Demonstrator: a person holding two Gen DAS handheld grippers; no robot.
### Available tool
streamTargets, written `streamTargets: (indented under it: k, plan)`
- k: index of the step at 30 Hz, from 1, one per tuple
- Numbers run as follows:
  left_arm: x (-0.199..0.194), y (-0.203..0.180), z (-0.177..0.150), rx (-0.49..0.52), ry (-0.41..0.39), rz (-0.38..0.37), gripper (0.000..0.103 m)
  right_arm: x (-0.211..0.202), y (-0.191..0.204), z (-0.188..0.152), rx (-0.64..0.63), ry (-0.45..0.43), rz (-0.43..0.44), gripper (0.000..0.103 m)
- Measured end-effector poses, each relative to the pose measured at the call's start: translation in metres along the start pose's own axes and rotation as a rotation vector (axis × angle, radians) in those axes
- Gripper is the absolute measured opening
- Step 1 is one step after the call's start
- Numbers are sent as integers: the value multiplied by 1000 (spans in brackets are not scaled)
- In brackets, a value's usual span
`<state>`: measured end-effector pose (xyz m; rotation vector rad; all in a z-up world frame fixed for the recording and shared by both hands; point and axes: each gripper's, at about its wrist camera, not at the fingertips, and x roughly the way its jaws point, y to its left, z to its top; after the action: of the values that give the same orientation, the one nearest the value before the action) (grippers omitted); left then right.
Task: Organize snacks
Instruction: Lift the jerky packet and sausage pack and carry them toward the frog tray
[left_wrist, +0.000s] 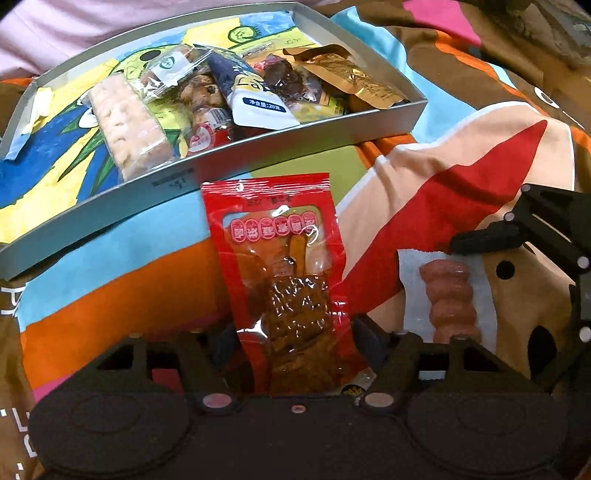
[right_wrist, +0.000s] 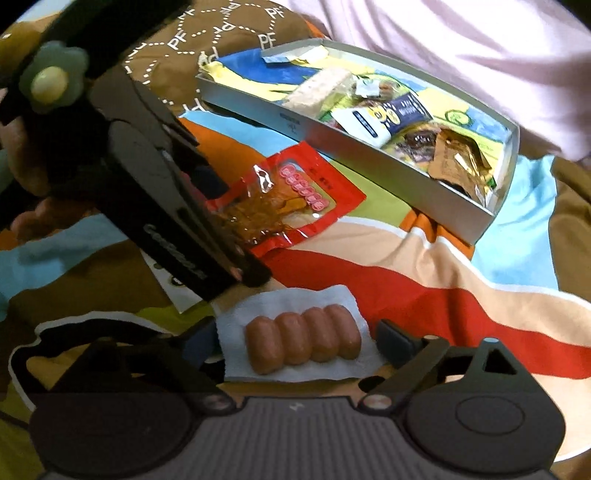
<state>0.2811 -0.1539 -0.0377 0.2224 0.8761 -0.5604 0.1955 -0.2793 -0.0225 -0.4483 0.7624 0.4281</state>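
A red snack packet (left_wrist: 280, 269) lies on the colourful bedspread with its near end between my left gripper's (left_wrist: 291, 343) open fingers; it also shows in the right wrist view (right_wrist: 291, 199). A white packet of small sausages (right_wrist: 303, 343) lies between my right gripper's (right_wrist: 299, 347) open fingers, and shows at the right of the left wrist view (left_wrist: 448, 295). A shallow grey box (left_wrist: 177, 184) beyond holds several snacks; its wall also shows in the right wrist view (right_wrist: 369, 158).
The bedspread (left_wrist: 443, 184) is soft and creased. A pink-clothed person (right_wrist: 461, 55) sits behind the box. The left gripper's body (right_wrist: 155, 177) and the hand holding it fill the left of the right wrist view.
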Motion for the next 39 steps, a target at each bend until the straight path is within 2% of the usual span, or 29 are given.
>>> streamTargets:
  k: [3, 6, 10, 16, 20, 26, 34, 36, 39]
  plan:
    - [-3, 2, -2, -9, -2, 1, 63, 4, -6, -1, 49, 22, 32, 94]
    - [-7, 3, -7, -17, -4, 4, 62, 5, -13, 0, 97, 29, 77, 85]
    - [-12, 2, -14, -13, 0, 21, 62, 3, -10, 0, 103, 20, 73, 81]
    - [-29, 8, -33, -2, 21, 43, 61, 1, -8, 0, 109, 16, 61, 79]
    - [-35, 12, -43, -14, 2, 51, 61, 3, -5, 2, 106, 4, 46, 80]
    - [-27, 1, -36, 67, 22, 86, 68, 9, -4, 4, 99, -23, 15, 80]
    - [-29, 2, -37, 95, 8, 65, 60, 9, 0, 5, 71, -31, 1, 80]
    - [-33, 1, -39, 102, 2, 73, 50, 8, 2, 6, 60, -35, -4, 80]
    - [-39, -6, -44, 142, 9, 113, 49, 6, 4, 5, 48, -43, -10, 80]
